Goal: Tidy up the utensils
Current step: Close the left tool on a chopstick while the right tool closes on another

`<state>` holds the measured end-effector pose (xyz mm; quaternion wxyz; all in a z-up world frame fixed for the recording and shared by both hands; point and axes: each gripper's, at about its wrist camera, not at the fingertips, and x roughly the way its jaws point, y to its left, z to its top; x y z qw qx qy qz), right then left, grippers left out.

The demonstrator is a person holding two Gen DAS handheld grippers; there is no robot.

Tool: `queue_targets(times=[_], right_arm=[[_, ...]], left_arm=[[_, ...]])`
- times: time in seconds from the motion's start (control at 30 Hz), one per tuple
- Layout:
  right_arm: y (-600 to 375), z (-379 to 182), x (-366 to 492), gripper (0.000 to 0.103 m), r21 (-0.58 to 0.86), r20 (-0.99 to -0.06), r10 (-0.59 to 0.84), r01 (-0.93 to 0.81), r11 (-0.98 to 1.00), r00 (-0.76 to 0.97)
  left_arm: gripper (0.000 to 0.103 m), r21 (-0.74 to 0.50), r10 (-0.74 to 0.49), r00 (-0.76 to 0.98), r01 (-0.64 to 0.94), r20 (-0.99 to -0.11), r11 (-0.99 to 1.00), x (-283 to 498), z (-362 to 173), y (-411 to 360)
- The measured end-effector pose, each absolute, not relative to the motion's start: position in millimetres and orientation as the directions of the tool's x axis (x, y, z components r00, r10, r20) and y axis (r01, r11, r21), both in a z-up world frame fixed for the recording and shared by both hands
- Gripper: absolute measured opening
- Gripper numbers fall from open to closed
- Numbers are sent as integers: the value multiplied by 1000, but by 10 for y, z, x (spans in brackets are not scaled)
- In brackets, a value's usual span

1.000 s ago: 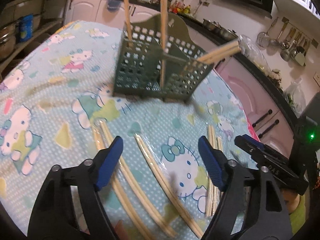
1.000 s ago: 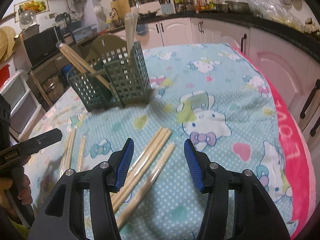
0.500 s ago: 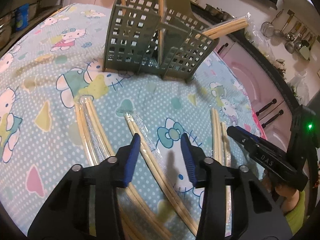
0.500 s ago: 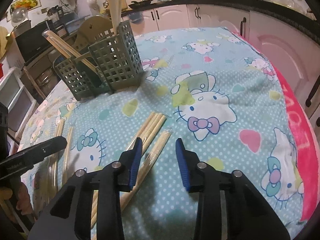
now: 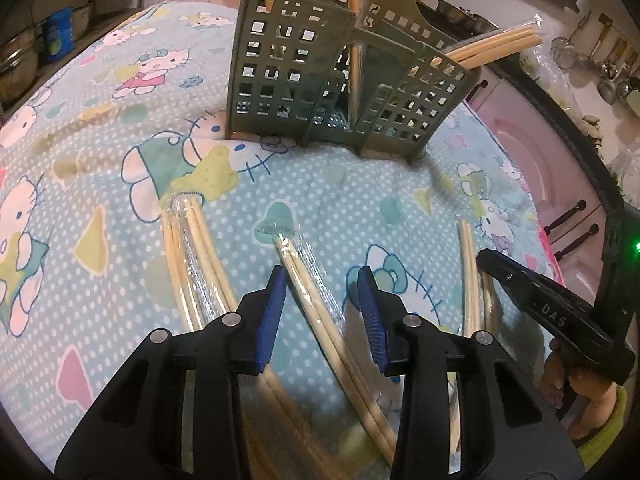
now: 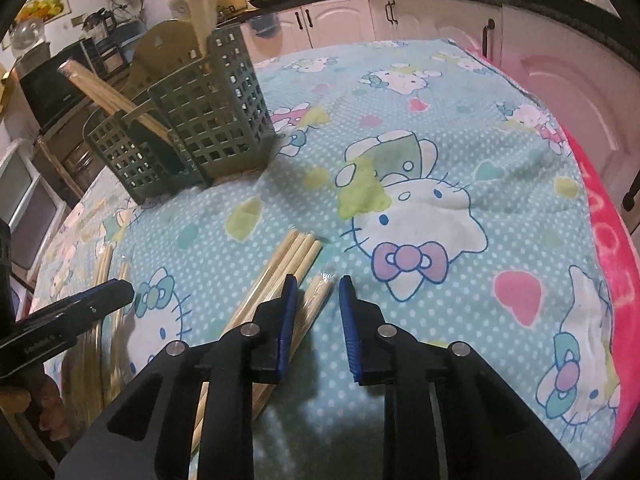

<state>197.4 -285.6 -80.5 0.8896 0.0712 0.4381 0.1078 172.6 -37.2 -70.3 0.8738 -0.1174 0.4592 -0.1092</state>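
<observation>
Wrapped chopsticks lie between the left hand-held gripper jaws, untouched; the right hand-held gripper, still closing, holds nothing, another pair just left.

Two wrist fisheyes look steeply down, close over the cartoon-print cloth; both face the green caddy from differing sides (each also catches the other gripper at frame edge).

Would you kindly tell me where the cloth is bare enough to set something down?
Free: the blue cloth right of the green caddy, toward the pink edge. Crowded: near the tools, where wrapped chopstick bundles and loose chopsticks lie.
</observation>
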Motion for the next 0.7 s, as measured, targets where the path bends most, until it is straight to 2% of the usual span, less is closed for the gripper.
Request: queue_targets(times=[0.2,0.43,0.57,0.7], right_arm=[[-2847,-836,2036,19,224,-769,258,-131,966,585],[-2884,-816,2043,10,249,-752,274,-127,960,599],[-2961,-785,2009,9,296,-735,305,-118,948,605],[-3009,-700,1950,9,320,-715,323,-121,940,620]], left_arm=[[30,-275,-266,559,70,-785,959,1832,-716,-420],[29,-210,-208,567,63,-797,976,1953,-714,-510],[15,-189,-174,573,33,-801,981,2008,-714,-491],[8,-208,-186,576,28,-796,978,2046,-698,-444]])
